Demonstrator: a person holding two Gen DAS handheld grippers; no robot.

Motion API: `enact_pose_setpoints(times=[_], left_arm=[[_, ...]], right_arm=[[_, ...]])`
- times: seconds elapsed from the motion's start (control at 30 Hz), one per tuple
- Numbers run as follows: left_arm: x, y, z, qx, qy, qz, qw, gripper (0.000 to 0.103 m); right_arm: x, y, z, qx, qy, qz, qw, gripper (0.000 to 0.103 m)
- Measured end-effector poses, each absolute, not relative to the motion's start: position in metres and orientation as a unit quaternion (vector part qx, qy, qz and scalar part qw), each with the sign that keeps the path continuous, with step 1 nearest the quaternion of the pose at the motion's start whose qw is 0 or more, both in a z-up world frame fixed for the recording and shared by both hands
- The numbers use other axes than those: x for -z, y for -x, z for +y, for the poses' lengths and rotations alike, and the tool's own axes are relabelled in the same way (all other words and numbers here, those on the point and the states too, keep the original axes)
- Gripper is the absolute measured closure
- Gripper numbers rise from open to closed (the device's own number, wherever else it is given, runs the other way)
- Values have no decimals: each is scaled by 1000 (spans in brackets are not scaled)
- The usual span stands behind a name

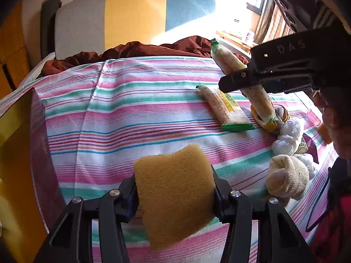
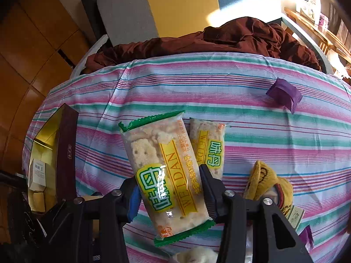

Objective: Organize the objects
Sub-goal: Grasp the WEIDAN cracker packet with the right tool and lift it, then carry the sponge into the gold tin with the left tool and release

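sponge [image 1: 175,199] hiding left tool [image 1: 175,197] pads, box [image 2: 65,153] cut off

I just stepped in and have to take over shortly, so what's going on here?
A person is sorting things on a striped cloth with two handheld grippers. The left gripper is shut on a yellow sponge, held above the cloth. The right gripper is shut on a cracker packet, lifted; a second packet still lies on the cloth. Rolled socks and an open box wait nearby.
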State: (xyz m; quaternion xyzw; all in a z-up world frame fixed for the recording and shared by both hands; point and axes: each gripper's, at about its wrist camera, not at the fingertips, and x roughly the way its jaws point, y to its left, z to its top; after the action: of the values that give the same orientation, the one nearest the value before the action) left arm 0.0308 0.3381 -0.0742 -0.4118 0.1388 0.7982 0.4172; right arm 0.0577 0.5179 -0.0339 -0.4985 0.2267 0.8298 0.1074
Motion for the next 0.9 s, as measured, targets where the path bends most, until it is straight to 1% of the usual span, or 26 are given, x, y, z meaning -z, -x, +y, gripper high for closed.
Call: enact_pose_setpoints(times=[0.2, 0.5, 0.8, 0.9], left_arm=[[45, -38, 306, -815, 386, 131, 412, 49], [12, -21, 243, -846, 374, 96, 367, 49], [-2, 22, 165, -881, 372, 64, 286, 49], [-5, 51, 131, -887, 385, 32, 252, 49]], right_arm=[[48, -65, 484, -826, 496, 252, 92, 55], [51, -60, 442, -832, 494, 241, 79, 55], [48, -51, 415, -838, 488, 232, 72, 55], [50, -49, 406, -838, 493, 224, 72, 55]])
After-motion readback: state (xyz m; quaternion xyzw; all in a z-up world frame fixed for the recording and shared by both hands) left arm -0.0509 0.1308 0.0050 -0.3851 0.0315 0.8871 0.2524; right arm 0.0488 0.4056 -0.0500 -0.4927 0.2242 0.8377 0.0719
